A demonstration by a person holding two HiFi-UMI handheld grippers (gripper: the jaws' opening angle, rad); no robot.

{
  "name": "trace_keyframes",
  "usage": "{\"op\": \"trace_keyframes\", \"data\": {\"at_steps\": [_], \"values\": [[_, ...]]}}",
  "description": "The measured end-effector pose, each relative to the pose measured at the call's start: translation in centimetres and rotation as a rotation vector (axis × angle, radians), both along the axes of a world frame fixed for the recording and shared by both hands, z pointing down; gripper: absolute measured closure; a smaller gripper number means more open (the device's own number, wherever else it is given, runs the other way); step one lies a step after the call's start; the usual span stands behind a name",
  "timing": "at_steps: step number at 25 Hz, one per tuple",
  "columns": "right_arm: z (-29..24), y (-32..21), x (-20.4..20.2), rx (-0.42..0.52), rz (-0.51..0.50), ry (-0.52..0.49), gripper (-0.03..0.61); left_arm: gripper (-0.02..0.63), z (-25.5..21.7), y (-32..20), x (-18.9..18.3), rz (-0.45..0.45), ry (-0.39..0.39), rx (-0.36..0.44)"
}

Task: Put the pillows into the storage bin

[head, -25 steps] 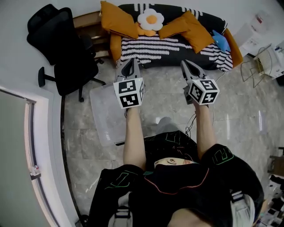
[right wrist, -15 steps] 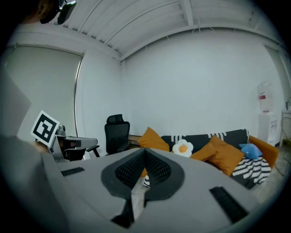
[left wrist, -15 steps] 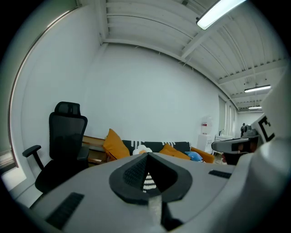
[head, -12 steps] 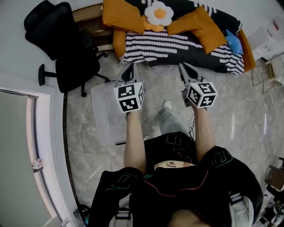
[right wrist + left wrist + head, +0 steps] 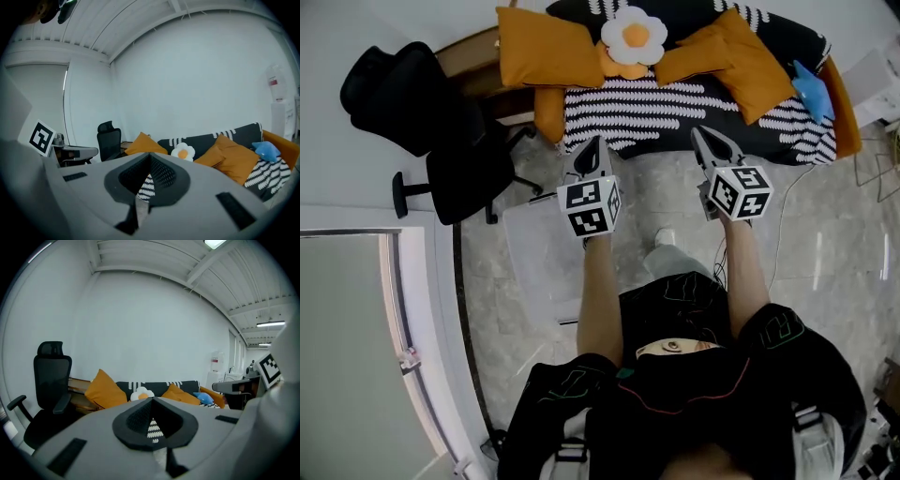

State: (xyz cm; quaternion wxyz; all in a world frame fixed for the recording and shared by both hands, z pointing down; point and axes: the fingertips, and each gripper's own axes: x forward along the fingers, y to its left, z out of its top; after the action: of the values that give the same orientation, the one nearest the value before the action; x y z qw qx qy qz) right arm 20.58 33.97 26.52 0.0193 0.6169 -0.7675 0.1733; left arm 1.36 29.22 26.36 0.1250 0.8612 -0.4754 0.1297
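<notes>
Two large orange pillows (image 5: 534, 49) (image 5: 742, 58) lean on the black-and-white striped sofa (image 5: 675, 105), with a white flower pillow (image 5: 636, 36) between them and a blue pillow (image 5: 811, 80) at the right end. The clear storage bin (image 5: 525, 267) lies on the floor below my left arm. My left gripper (image 5: 593, 148) and right gripper (image 5: 704, 137) are both shut and empty, held side by side just short of the sofa's front edge. In the left gripper view the orange pillow (image 5: 104, 390) and flower pillow (image 5: 140, 393) show beyond the closed tips (image 5: 152, 401); the right gripper view shows the same pillows (image 5: 145, 145) (image 5: 233, 158).
A black office chair (image 5: 441, 131) stands left of the sofa beside a wooden desk (image 5: 478, 56). A small orange bolster (image 5: 548, 114) hangs at the sofa's left end. A white door frame (image 5: 422, 309) runs along the left. The floor is marble tile.
Both grippers have moved forward toward the sofa and slightly down, staying shut. The person has stepped closer, so sofa and pillows sit nearer; the bin now lies beside the left forearm.
</notes>
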Motion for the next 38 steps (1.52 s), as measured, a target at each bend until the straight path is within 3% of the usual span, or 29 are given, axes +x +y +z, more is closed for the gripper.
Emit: {"op": "trace_keyframes", "data": {"at_steps": [7,19,23,28,32,38], "values": [[-1.4,-4.9,6.5,0.029,0.023,-0.030,0.581,0.617,-1.8,-4.0,5.2,0.011,-0.012,0.045],[-0.6,-13.0,0.1,0.013,-0.202,-0.008,0.581,0.617,-1.2,-10.8,-2.9,-0.223,0.024,0.018],[0.6,-15.9,1.0,-0.014,-0.188,0.006,0.581,0.617,0.5,-14.7,-3.8,-0.250,0.047,-0.010],[2.4,-21.1,2.7,-0.057,-0.124,-0.004,0.581,0.617,2.8,-20.2,-3.3,-0.224,0.040,-0.057],[4.4,-26.8,0.1,-0.098,-0.142,-0.024,0.581,0.617,4.7,-25.4,-4.5,-0.208,0.017,-0.100],[7.8,-33.2,-7.4,-0.185,-0.232,-0.043,0.581,0.617,7.6,-30.8,-10.7,-0.258,0.007,-0.188]]}}
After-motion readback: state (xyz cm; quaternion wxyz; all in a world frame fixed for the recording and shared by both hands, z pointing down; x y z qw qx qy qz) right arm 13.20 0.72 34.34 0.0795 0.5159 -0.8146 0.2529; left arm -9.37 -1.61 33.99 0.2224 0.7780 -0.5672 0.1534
